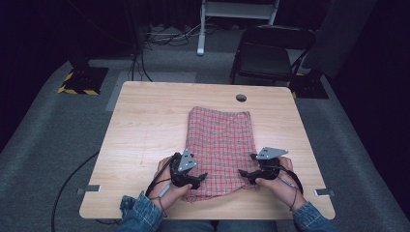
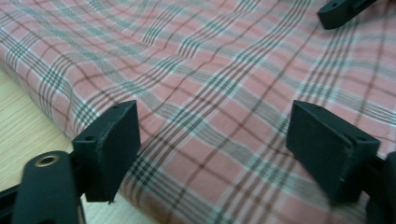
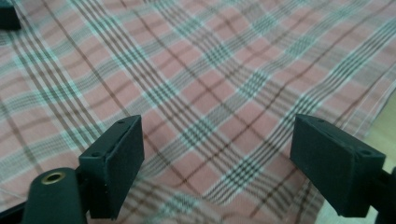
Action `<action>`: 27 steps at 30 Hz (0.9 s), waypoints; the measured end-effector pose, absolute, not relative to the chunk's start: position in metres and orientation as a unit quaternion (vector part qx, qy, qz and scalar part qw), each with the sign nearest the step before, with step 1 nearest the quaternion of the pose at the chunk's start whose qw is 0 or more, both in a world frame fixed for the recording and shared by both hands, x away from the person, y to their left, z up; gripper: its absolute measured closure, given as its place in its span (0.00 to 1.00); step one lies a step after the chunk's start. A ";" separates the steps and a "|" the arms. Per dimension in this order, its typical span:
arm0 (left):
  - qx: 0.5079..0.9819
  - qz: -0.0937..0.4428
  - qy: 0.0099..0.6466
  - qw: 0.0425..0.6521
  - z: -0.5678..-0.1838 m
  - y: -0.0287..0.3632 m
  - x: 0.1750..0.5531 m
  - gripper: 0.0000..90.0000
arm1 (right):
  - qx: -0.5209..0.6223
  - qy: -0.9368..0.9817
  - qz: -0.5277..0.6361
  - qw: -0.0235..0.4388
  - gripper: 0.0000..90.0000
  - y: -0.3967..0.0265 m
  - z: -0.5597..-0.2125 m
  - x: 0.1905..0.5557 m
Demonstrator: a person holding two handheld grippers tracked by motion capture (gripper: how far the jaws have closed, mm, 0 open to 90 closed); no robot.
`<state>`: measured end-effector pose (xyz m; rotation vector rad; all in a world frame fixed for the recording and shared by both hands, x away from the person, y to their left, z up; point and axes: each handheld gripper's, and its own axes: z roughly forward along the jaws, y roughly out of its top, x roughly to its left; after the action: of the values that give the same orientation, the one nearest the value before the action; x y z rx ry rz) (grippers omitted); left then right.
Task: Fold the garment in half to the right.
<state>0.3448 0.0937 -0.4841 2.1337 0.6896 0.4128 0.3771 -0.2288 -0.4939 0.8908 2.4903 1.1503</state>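
From the high view, the folded plaid cloth point(image 1: 221, 150) lay mid-table, the left gripper point(image 1: 197, 180) and right gripper point(image 1: 246, 172) at its near corners. In each gripper view, the jaws stood apart over the cloth point(image 2: 224, 93), gripping nothing. Soft and light, it would likely lift best by those corners.

Checked cloth point(image 1: 220, 145) on wooden table point(image 1: 145, 130)

Left tool point(image 1: 200, 178) and right tool point(image 1: 245, 173) point inward, jaws wide apart, seemingly gripping nothing.
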 end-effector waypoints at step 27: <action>0.817 0.208 0.319 0.432 -0.437 0.141 0.342 0.16 | 0.289 0.839 0.434 0.156 0.19 -0.250 -0.444 0.377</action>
<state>0.3416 0.1409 -0.4368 2.0375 0.7953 0.5196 0.3771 -0.2501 -0.4437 0.8265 2.4037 1.2415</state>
